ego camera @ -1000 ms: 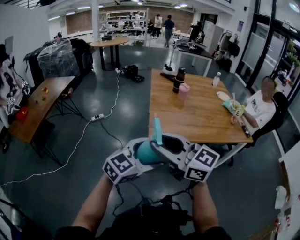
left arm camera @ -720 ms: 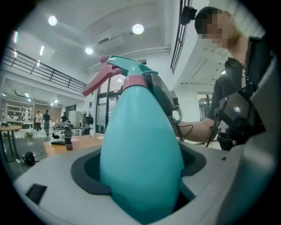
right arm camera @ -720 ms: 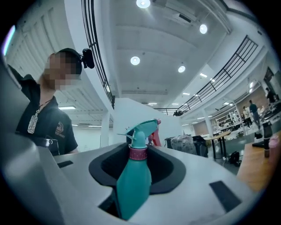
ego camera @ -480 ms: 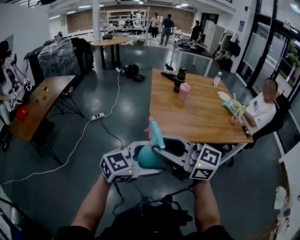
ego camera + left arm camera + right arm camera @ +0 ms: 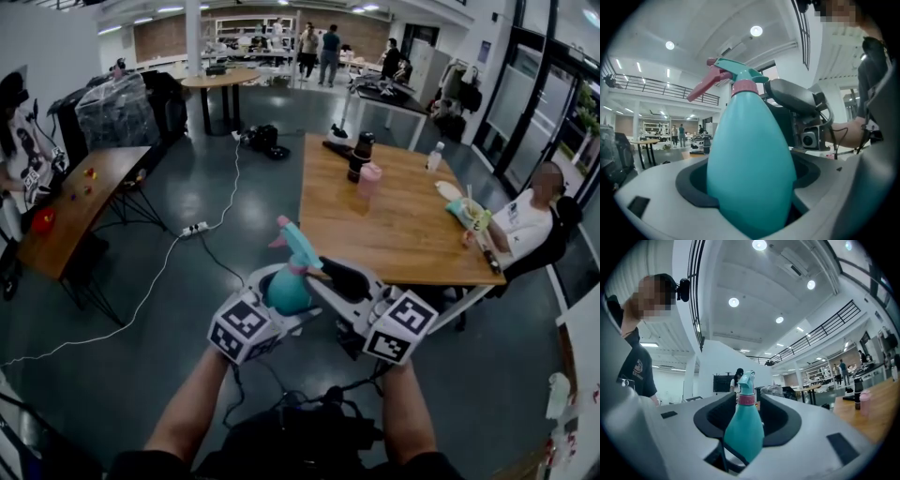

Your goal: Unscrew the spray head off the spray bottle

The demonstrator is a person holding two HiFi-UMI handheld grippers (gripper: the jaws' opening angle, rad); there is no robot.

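Now, near the wooden table [image 5: 403, 234], the left gripper [image 5: 751, 197] is clamped on the belly of the teal spray bottle [image 5: 750, 154]. The right gripper [image 5: 746, 420] has just been opening its jaws; they stand wide around the bottle without pressing it. The spray head [image 5: 736, 77] sits on the neck.

My left gripper [image 5: 286, 292] and right gripper [image 5: 319, 275] share one build: smooth pale grey shells, each jaw lined with a curved black pad [image 5: 712, 420], with small black rectangular insets [image 5: 842, 447] on the shell. At the rear of each sits a cube [image 5: 246, 328] covered in black-and-white square markers. Black cables [image 5: 242, 394] trail back behind the grippers into a dark bundle [image 5: 300, 436]. I wear a dark short-sleeved top [image 5: 642, 380] with a pale print, and a small black camera [image 5: 684, 289] at my head.
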